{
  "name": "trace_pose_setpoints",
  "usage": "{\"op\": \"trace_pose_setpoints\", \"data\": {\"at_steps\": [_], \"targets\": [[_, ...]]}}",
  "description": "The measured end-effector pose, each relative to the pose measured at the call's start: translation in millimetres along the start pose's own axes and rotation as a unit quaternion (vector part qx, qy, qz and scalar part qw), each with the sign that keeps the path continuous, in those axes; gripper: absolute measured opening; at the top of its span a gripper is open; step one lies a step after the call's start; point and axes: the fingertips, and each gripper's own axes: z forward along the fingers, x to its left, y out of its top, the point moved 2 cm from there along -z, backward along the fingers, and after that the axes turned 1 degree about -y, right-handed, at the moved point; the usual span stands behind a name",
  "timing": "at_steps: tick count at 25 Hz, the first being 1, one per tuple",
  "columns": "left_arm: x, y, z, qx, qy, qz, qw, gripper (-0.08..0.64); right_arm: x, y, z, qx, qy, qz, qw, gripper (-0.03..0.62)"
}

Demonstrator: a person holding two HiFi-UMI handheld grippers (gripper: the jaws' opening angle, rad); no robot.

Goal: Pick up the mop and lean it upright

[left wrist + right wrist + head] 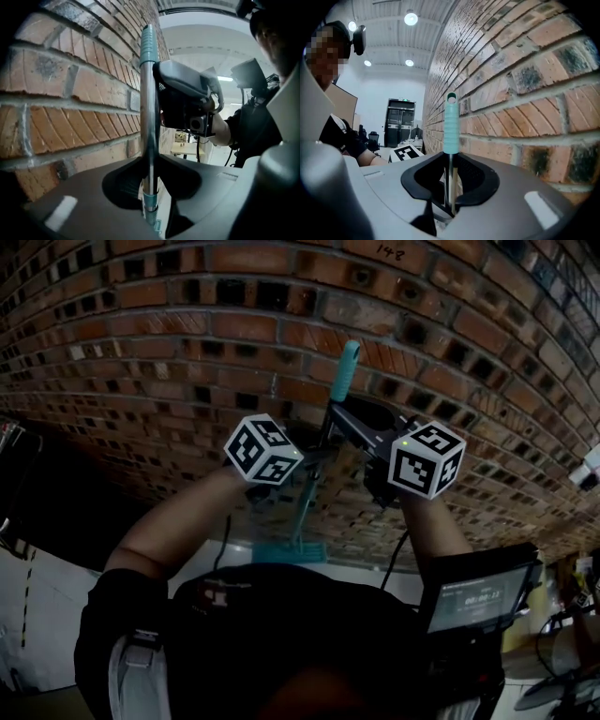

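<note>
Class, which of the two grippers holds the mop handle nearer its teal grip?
The right gripper: it clamps the mop handle just below the teal grip, while the left gripper clamps lower, toward the mop head.

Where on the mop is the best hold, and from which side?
The bare metal shaft below the teal grip, jaws across it, coming from the room side: it is thin, round and upright, and the brick wall blocks the far side.

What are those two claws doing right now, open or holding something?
Left gripper: closed on the mop handle.
Right gripper: closed on the same mop handle, just below its teal grip.
</note>
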Motion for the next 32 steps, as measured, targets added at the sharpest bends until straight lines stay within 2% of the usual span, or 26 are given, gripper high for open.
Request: {"op": "trace_pose_setpoints", "data": {"at_steps": [18, 24, 32], "targets": [[-3.9, 114.7, -20.9, -0.017, -0.046, 0.038, 0.9980, 0.098, -5.2, 110.9, -20.3, -0.050, 0.022, -0.003, 0.999, 0.104], [-12.0, 135.4, -20.4, -0.015, -0.055, 0.051, 0.9971, 0.097, 0.7, 132.4, -28.6, -0.059, 0.030, -0.025, 0.997, 0.104], [-15.0, 138.2, -19.9, -0.018, -0.062, 0.053, 0.9965, 0.097, 3.7, 136.6, -30.7, -0.061, 0.029, -0.032, 0.997, 0.104]]}}
